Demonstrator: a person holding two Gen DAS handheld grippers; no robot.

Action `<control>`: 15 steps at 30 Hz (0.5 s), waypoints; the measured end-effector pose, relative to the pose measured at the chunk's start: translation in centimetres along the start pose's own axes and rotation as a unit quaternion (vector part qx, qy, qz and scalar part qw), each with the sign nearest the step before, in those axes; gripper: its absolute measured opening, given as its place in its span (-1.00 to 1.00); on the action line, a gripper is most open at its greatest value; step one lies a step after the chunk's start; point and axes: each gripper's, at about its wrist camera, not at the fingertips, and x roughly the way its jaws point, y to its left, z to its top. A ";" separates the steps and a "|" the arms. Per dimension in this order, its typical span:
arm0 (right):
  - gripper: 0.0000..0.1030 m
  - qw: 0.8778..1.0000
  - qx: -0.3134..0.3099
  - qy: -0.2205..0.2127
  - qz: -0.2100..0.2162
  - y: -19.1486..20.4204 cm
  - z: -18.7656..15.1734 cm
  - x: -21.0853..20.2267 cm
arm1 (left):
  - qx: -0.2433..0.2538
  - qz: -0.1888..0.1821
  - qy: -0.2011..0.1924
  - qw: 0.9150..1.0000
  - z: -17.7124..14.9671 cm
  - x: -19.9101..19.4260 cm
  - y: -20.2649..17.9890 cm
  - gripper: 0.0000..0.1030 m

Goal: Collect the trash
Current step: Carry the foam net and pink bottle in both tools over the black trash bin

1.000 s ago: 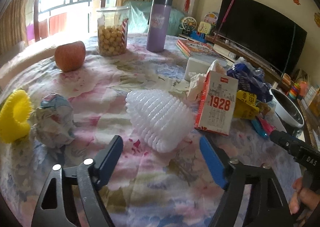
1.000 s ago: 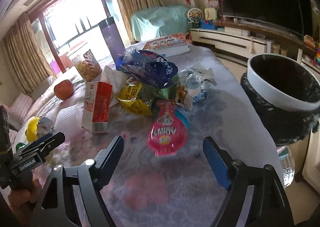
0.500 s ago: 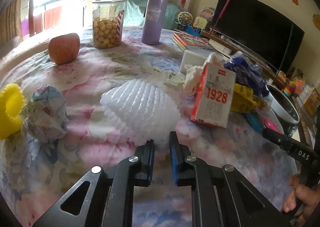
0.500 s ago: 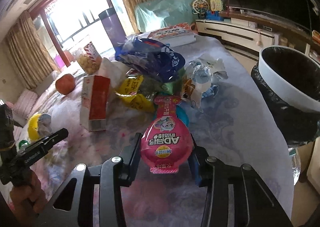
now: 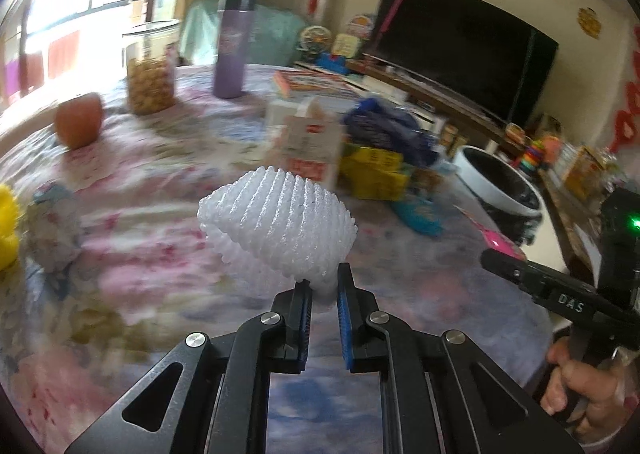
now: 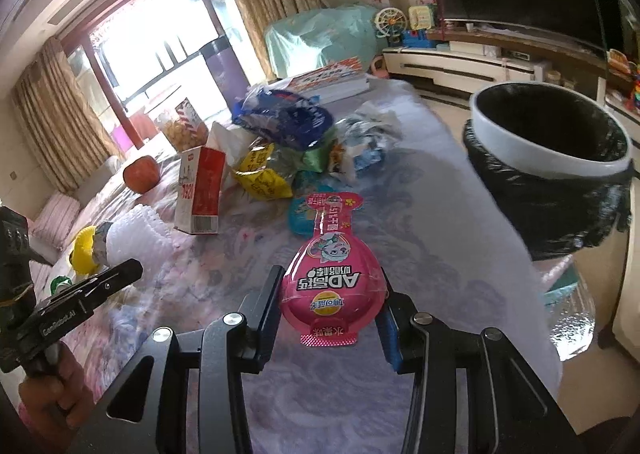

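Observation:
My left gripper (image 5: pixel 323 286) is shut on the near edge of a white foam fruit net (image 5: pixel 276 226) and holds it above the floral tablecloth. My right gripper (image 6: pixel 330 302) is shut on a pink AD drink pouch (image 6: pixel 332 274), lifted off the table. A white bin with a black liner (image 6: pixel 548 146) stands off the table's right edge; it also shows in the left wrist view (image 5: pixel 500 190). A heap of trash lies mid-table: a red and white 1928 carton (image 6: pixel 200 190), yellow wrappers (image 6: pixel 260 174), a blue bag (image 6: pixel 284 114).
An apple (image 5: pixel 78 124), a jar of snacks (image 5: pixel 150 66), a purple flask (image 5: pixel 232 46) and books (image 5: pixel 316 82) stand at the back. A crumpled paper ball (image 5: pixel 54 222) and a yellow foam ring (image 5: pixel 6 226) lie at the left. A TV (image 5: pixel 460 50) is beyond.
Both grippers closed from open: the left on the foam net, the right on the pink pouch. Both items have since been lifted off the table.

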 end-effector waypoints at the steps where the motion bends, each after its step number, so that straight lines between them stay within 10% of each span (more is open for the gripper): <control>1: -0.17 1.000 0.003 -0.002 -0.001 -0.3 -0.1 -0.2 | 0.005 -0.006 0.002 1.000 0.0 0.2 -0.4 -0.79; 15: -0.17 0.999 0.032 -0.027 -0.028 -4.8 0.8 -3.0 | 0.060 -0.064 0.035 0.996 2.9 4.9 -6.1 -0.80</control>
